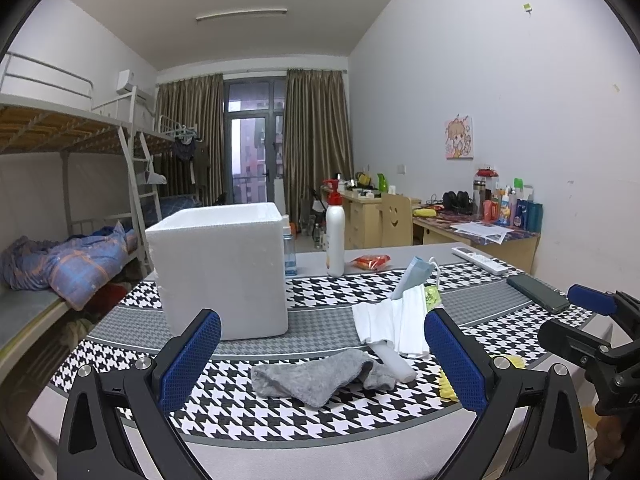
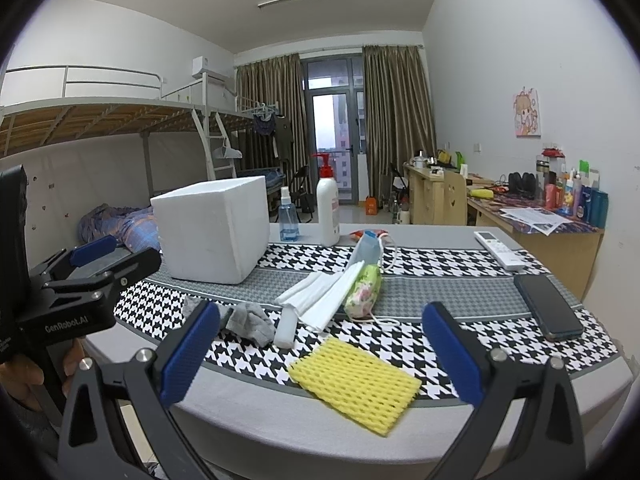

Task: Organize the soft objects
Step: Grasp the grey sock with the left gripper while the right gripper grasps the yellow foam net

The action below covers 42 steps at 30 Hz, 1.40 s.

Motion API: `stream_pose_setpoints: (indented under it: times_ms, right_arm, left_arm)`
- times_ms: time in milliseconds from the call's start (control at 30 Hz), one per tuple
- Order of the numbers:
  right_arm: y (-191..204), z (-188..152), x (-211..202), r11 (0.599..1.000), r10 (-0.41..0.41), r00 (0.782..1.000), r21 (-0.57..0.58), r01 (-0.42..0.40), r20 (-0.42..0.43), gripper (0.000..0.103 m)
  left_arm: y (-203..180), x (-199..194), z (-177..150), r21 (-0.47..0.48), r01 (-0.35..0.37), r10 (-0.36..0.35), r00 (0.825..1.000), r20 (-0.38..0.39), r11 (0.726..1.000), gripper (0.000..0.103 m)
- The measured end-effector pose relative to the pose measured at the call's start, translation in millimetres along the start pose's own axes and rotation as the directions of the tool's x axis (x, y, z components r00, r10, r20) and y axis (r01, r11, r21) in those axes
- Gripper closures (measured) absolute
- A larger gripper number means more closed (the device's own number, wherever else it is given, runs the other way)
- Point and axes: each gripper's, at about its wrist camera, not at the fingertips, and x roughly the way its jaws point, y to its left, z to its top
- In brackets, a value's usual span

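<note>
1. Behind the work area a dormitory room is showing, with bunk beds on one side and a window with brown curtains at the far end; in front, a table (image 2: 400, 240) is carrying a houndstooth runner (image 2: 460, 344) with the soft things on it.
2. Both grippers are hovering at the near edge, touching nothing. The left gripper (image 1: 322, 356) is standing wide and empty, and the right gripper (image 2: 320, 354) is also wide and empty.
3. A gray sock (image 1: 316, 376) is lying crumpled just ahead of the left gripper, between its fingers in the left wrist view. A yellow foam net (image 2: 354, 386) is lying flat just ahead of the right gripper.
4. Further back, folded white tissues (image 2: 320, 296), a floral pouch (image 2: 364, 290) and a blue mask (image 2: 368, 250) are resting together in a loose pile.
5. A white foam box (image 2: 212, 228) is standing on the left part of the runner; it is probably the place for collecting.
6. To do the step well, I think the left gripper should be coming down over the thick middle of the sock and pressing lightly to the cloth before closing, so the runner is not being pinched too.
7. The foam net is thin and flat, so taking it by one edge seems safer.
8. The phone (image 2: 548, 308) and the remote (image 2: 498, 250) are hard things and should be staying where they are.
</note>
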Motion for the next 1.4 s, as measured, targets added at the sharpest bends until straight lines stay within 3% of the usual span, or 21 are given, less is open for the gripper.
stream_pose_setpoints:
  times_ms: [367,867,1400]
  right_arm:
    - [-5.6,-5.4,15.0,1.000,0.008,0.999,0.008,-0.007,-0.051,0.001]
    - [-17.6,-22.5,42.3,0.999,0.006,0.989,0.036,-0.001,-0.150,0.001]
    - [-31.0,-36.2,65.6,0.998,0.013,0.972,0.065,0.003,-0.234,0.001]
  left_arm:
    - [9.7,18.8,-3.5,-0.024,0.022,-0.024,0.997,-0.070,0.999,0.001]
    - [9.4,56.8,-20.2,-0.026,0.059,-0.063,0.980,-0.191,0.998,0.001]
    - [-0.5,107.2,-35.5,0.006,0.047,-0.042,0.937,-0.346,0.999,0.001]
